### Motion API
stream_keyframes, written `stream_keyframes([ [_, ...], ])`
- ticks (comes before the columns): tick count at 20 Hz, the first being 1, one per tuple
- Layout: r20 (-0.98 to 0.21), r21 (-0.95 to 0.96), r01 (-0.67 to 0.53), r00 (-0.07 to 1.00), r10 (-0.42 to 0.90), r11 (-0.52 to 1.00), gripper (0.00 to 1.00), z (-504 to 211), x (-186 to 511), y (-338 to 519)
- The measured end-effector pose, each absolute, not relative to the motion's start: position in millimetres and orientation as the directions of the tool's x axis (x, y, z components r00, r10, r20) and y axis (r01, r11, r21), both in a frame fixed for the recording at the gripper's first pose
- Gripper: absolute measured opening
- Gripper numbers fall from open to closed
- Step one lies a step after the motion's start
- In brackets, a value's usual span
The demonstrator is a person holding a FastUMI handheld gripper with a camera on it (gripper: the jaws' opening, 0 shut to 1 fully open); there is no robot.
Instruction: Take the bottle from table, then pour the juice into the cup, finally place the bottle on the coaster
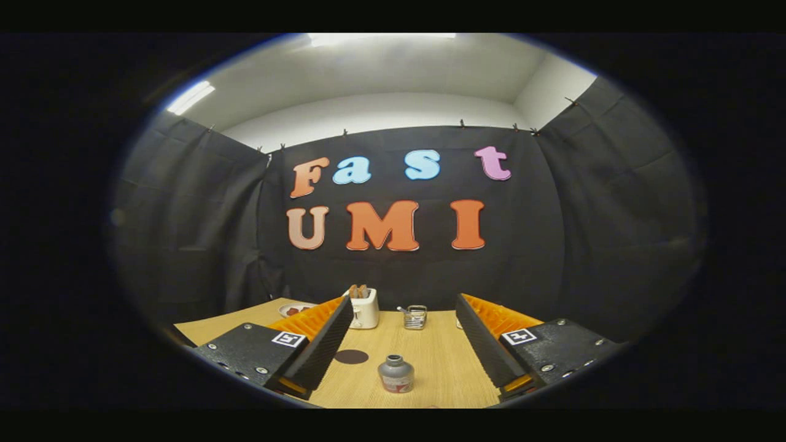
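Gripper view looks low across a wooden surface (442, 362), so here's what's there, nearest first. The tool (405, 347) is wide open, its two black ribbed fingers (325, 344) spread well apart with orange parts behind them, and nothing is held. Each finger mount has a small black-and-white square marker on top; it's a pattern, not readable text.

Between the fingers, close in, stands the bottle (395, 374): small, grey, upright, with a narrow neck and a red-and-white label too blurry to read. It touches neither finger.

Just beyond it, next to the left finger, a dark round coaster (351, 356) lies flat on the surface, apart from the bottle.

Farther back, a white toaster (365, 307) stands with something brownish sticking out of its top. To its right is a clear glass cup (416, 317) with something inside that I can't make out. Left of the toaster, a small plate (296, 309) with reddish bits peeks out behind the left finger.
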State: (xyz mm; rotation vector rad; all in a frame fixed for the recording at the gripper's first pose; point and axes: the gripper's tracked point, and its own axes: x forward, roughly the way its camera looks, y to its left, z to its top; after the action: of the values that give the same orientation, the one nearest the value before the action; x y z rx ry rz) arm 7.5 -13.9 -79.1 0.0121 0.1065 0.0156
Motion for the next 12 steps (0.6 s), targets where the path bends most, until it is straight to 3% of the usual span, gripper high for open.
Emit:
stream_keyframes([
  [12,-0.243,0.063,-0.087,0.965,0.100,0.994,1.00,-181.2,2.8,-7.0],
])
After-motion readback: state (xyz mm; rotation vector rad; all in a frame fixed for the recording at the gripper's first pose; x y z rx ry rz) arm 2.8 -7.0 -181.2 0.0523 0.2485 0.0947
